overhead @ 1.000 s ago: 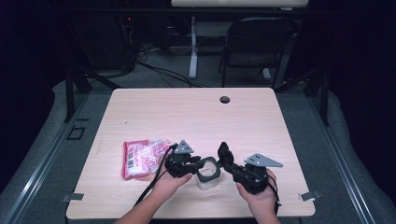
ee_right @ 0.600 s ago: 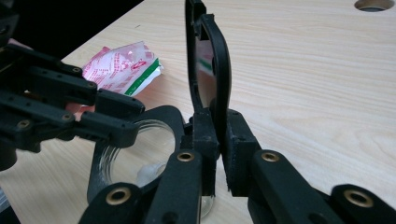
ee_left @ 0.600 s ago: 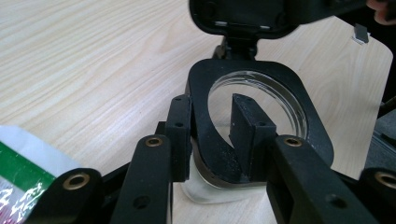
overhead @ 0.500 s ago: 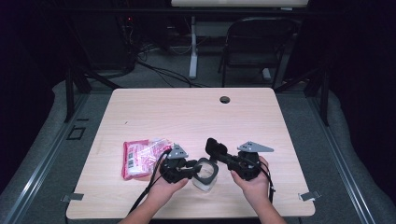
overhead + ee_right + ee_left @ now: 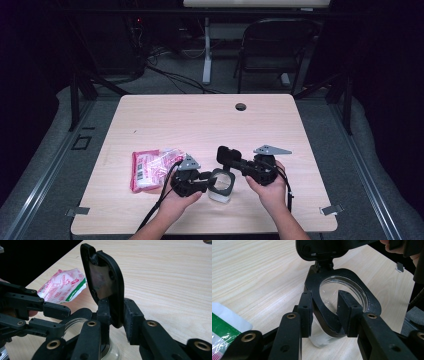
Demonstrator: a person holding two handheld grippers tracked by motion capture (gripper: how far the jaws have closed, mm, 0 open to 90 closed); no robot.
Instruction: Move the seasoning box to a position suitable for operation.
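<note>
Jar [image 5: 342, 290]: base and most of the glass wall hidden behind the black collar and the left gripper [image 5: 325, 312] jaws. Flip lid [image 5: 105, 285]: lower edge buried between the right gripper [image 5: 117, 320] jaws. Snack packet [image 5: 224, 327] cut off by the frame's left and bottom edges; its print is too small to read from the high view.

A clear glass jar [image 5: 220, 187] with a black collar around its mouth stands upright on the table [image 5: 200, 120], near the front edge and a little left of its middle. Its black hinged lid [image 5: 229, 154] is swung open and stands up from the hinge on the collar's far side (the inner face looks dull and grey in the right gripper view). The mouth is uncovered; through the clear wall the wood grain shows.
</note>
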